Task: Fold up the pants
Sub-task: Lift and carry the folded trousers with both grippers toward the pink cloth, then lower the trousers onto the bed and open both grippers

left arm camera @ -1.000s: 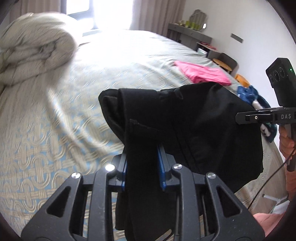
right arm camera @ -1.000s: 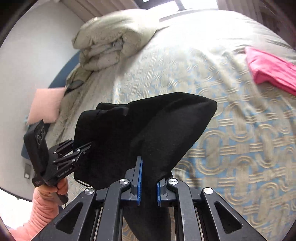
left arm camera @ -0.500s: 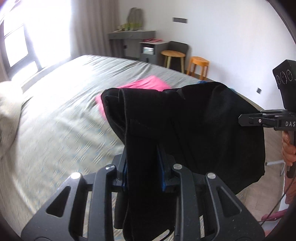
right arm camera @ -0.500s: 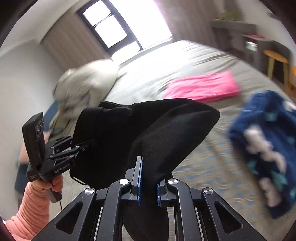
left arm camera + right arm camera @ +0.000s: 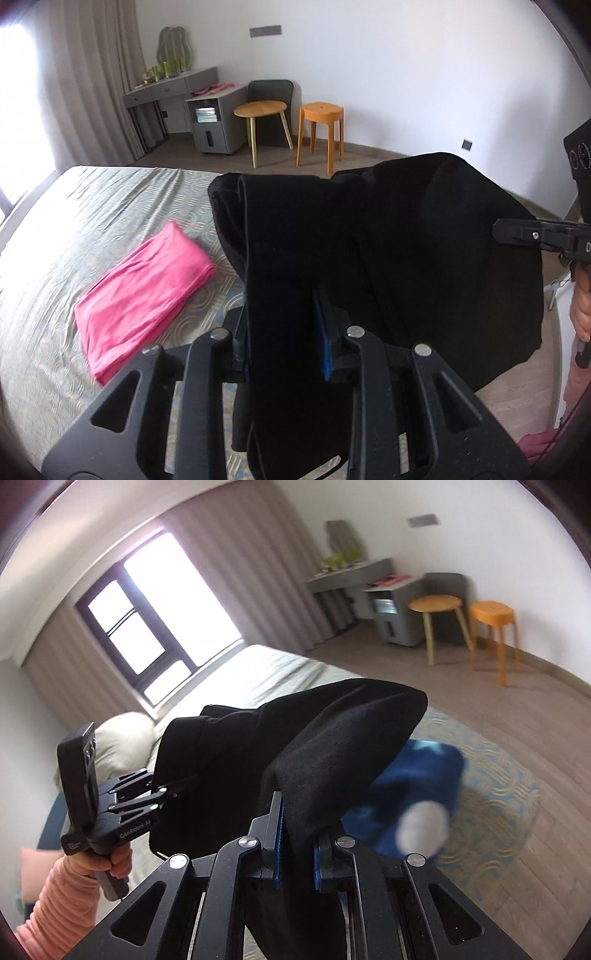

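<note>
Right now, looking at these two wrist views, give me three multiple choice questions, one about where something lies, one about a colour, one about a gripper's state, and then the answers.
1. Where does the folded pink cloth lie?
A. on the patterned bedspread
B. on the round wooden side table
C. on the floor

2. What colour is the plastic stool by the white wall?
A. grey
B. orange
C. blue

3. How does the left gripper stand?
A. wide open, nothing in it
B. shut on the black pants
C. resting on the bed

Answers:
1 A, the cloth lies flat on the bedspread in the left wrist view.
2 B, seat and legs are plainly orange.
3 B, its blue pads press a bunch of the black fabric, which hangs in the air between it and the right gripper.
</note>
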A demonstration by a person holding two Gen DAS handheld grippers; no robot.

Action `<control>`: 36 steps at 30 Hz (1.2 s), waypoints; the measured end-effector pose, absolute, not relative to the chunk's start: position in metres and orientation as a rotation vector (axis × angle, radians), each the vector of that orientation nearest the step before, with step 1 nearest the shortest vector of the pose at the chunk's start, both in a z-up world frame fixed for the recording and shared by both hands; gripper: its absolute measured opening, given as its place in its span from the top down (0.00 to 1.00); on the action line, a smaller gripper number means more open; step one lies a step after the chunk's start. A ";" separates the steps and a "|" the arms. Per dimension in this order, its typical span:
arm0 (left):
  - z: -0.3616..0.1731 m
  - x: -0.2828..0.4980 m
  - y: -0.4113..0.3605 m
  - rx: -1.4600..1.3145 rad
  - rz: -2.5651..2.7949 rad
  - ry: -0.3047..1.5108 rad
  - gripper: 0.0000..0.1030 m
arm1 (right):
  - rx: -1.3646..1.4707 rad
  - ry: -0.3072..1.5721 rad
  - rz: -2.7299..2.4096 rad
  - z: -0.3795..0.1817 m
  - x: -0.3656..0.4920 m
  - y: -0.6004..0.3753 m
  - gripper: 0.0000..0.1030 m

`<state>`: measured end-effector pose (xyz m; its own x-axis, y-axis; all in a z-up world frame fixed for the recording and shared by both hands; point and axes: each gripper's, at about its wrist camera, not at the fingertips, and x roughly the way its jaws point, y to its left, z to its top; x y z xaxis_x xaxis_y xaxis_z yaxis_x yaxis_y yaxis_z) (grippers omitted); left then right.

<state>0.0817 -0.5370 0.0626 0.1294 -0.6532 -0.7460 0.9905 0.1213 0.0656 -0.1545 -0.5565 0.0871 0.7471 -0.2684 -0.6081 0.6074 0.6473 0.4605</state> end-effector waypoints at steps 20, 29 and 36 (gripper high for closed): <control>-0.012 0.074 -0.590 0.823 -1.122 0.662 0.30 | 0.962 0.657 -0.744 -0.047 -0.182 -0.623 0.40; 0.016 0.061 -0.563 0.733 -1.139 0.650 0.30 | 0.814 0.586 -0.812 0.002 -0.209 -0.577 0.40; 0.049 0.018 -0.504 0.648 -1.196 0.603 0.24 | 0.658 0.561 -0.882 0.035 -0.199 -0.509 0.40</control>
<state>0.0180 -0.5040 0.0491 0.2566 -0.6392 -0.7249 0.9629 0.2335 0.1349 -0.1993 -0.5087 0.0354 0.5198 -0.5124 -0.6836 0.8365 0.4678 0.2854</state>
